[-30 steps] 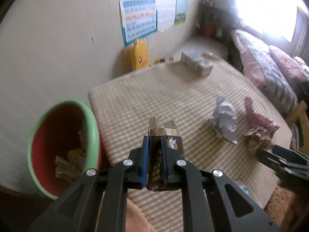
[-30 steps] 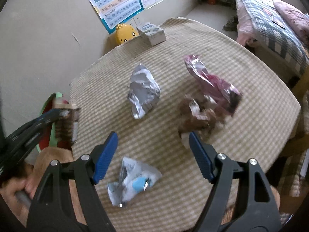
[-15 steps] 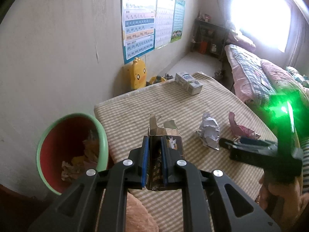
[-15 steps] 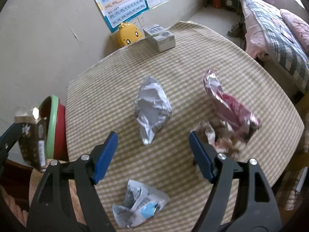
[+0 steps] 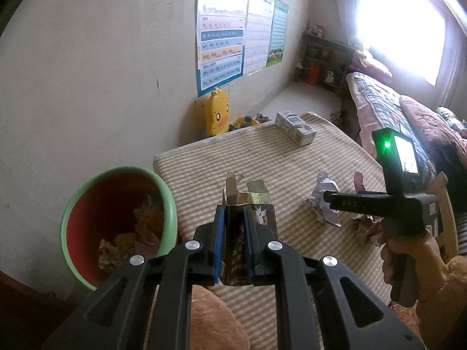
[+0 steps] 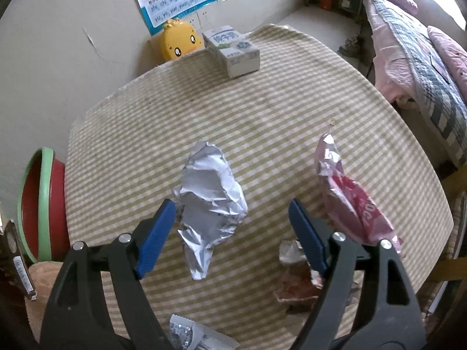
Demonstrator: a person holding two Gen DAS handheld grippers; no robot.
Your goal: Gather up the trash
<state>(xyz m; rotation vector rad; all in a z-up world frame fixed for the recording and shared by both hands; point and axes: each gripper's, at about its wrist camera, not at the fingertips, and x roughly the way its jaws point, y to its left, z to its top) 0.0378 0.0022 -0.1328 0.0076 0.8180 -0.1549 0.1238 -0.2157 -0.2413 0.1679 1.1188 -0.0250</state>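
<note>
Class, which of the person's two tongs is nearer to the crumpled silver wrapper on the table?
Right. The right tongs are open with the silver wrapper between their tips. The left tongs hold a brown carton nearer the bin.

- Bench [image 6: 262,122] cloth — beige and cream stripes.
- Bin [image 5: 166,204] — mint-green rim, red inside.
- Carton [image 5: 254,221] in the left claw [image 5: 233,242] — dark brown, gold print.
- Claw pads [image 6: 157,233]: blue on black arms.
- Crumpled foil [image 6: 210,198], silver; wrapper [image 6: 350,198], pink and red.
- Duck toy [image 6: 179,39], yellow.
</note>
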